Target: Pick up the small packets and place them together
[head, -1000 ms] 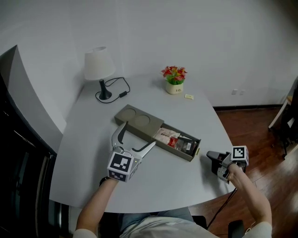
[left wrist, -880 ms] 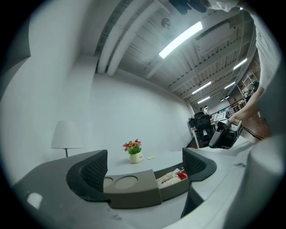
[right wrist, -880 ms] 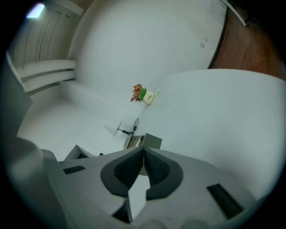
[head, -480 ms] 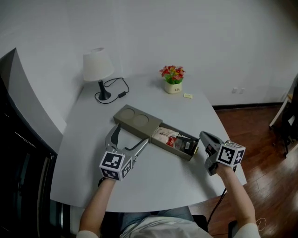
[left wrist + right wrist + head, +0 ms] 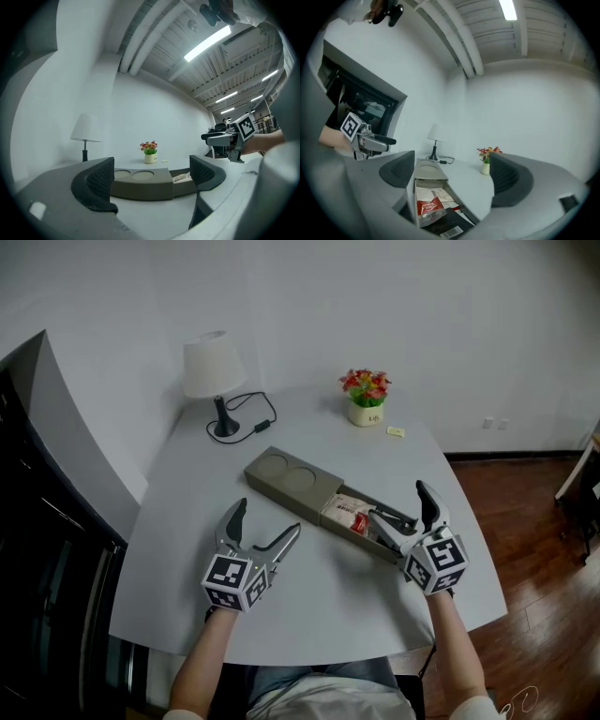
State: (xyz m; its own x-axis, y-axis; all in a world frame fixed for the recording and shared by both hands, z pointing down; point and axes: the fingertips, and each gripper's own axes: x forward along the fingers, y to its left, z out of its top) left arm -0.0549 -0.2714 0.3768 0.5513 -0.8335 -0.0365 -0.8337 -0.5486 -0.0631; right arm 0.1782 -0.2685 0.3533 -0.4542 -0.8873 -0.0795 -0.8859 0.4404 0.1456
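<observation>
A long olive tray (image 5: 281,479) lies across the white table. Its open right end holds a white packet (image 5: 343,506), a red packet (image 5: 359,521) and a black packet (image 5: 384,532). My right gripper (image 5: 398,502) hovers over that open end; its jaws have just been opening and stand open with nothing between them. In the right gripper view the red packet (image 5: 427,208), the white packet (image 5: 431,193) and the black packet (image 5: 449,228) lie below the jaws. My left gripper (image 5: 265,521) is open near the tray's front left, apart from it, its jaws having just been closing a little on nothing.
A white lamp (image 5: 212,368) with a black cable (image 5: 251,423) stands at the back left. A flower pot (image 5: 367,401) and a small yellow slip (image 5: 396,431) sit at the back. The table's right edge (image 5: 483,554) borders wooden floor. A dark cabinet (image 5: 47,521) lines the left.
The right gripper rose from beside the table's right edge, rolled over and came above the tray's open end, and its jaws opened. The left gripper drew back slightly toward me.
</observation>
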